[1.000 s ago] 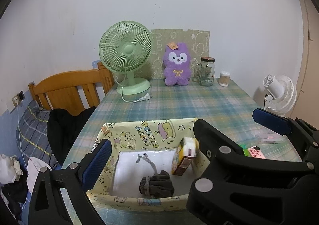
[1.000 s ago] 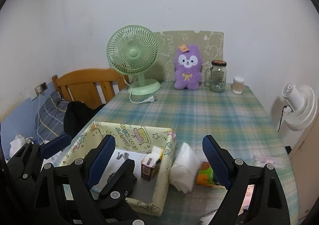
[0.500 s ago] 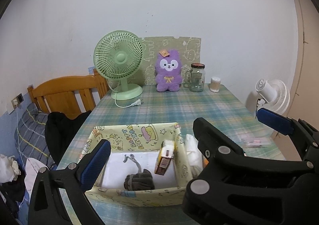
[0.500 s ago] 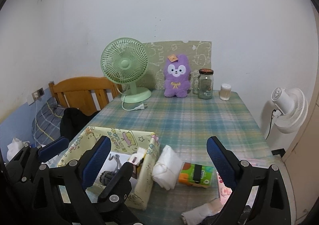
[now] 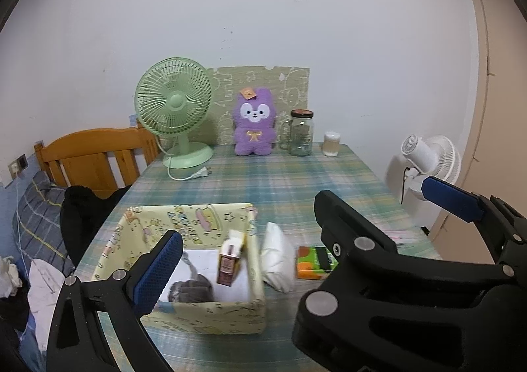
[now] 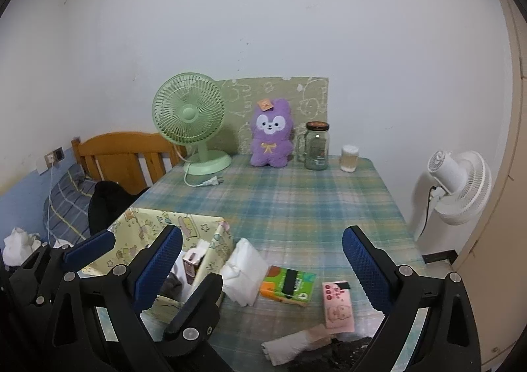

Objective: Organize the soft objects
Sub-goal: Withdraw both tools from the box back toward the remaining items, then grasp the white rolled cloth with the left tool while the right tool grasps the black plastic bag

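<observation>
A yellow cartoon-print fabric box (image 5: 210, 312) (image 6: 145, 224) stands near the table's front left. In it lie a grey rolled sock (image 5: 191, 291) and a small upright carton (image 5: 229, 260). A white tissue pack (image 5: 276, 256) (image 6: 243, 270) lies right of the box. Further right lie a green-orange packet (image 6: 286, 284), a pink packet (image 6: 339, 306) and a white rolled cloth (image 6: 293, 344). My left gripper (image 5: 303, 233) is open and empty above the box. My right gripper (image 6: 263, 260) is open and empty above the tissue pack. A purple plush toy (image 5: 253, 125) sits at the back.
A green desk fan (image 5: 178, 112) with a loose plug, a glass jar (image 5: 301, 133) and a small cotton-swab tub (image 5: 331, 144) stand along the back. A wooden chair (image 5: 95, 158) with dark clothing stands left. A white floor fan (image 6: 457, 187) stands right of the table.
Both grippers have pulled back and risen from the box. The tissue pack, green-orange packet, pink packet and rolled cloth have come into view. Both stay open.
</observation>
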Available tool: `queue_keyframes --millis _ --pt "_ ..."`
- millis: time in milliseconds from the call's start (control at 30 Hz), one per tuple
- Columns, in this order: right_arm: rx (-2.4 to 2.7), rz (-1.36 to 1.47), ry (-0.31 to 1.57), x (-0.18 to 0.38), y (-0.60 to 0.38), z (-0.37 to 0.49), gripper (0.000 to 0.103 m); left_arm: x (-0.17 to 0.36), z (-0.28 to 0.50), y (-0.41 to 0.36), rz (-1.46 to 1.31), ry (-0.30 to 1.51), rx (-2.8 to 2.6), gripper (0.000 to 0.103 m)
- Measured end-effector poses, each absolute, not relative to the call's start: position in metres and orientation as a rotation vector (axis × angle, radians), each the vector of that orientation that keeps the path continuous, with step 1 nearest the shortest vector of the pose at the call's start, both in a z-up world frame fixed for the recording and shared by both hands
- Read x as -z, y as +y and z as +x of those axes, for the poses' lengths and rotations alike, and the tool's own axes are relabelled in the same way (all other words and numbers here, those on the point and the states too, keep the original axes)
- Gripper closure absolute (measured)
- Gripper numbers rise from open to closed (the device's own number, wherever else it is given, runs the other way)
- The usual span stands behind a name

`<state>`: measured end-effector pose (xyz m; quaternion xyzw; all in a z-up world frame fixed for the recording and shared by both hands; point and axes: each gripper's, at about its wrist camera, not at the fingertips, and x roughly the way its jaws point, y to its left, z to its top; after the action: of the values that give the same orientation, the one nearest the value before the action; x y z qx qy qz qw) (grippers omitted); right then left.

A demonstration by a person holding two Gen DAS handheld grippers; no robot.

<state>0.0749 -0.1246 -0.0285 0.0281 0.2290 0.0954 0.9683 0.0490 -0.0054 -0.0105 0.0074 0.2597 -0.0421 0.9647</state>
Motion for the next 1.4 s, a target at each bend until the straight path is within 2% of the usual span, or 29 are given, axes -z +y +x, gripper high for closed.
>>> queue_keyframes --millis 933,1400 --pt "-0.096 0.057 0.486 0.093 -0.169 0.054 0.005 0.068 0.031 -0.052 0.021 0.531 0.098 0.001" --pt "-0.054 0.070 0.564 0.135 -0.174 0.060 0.006 0.107 0.037 -0.060 0.030 0.614 0.147 0.004"
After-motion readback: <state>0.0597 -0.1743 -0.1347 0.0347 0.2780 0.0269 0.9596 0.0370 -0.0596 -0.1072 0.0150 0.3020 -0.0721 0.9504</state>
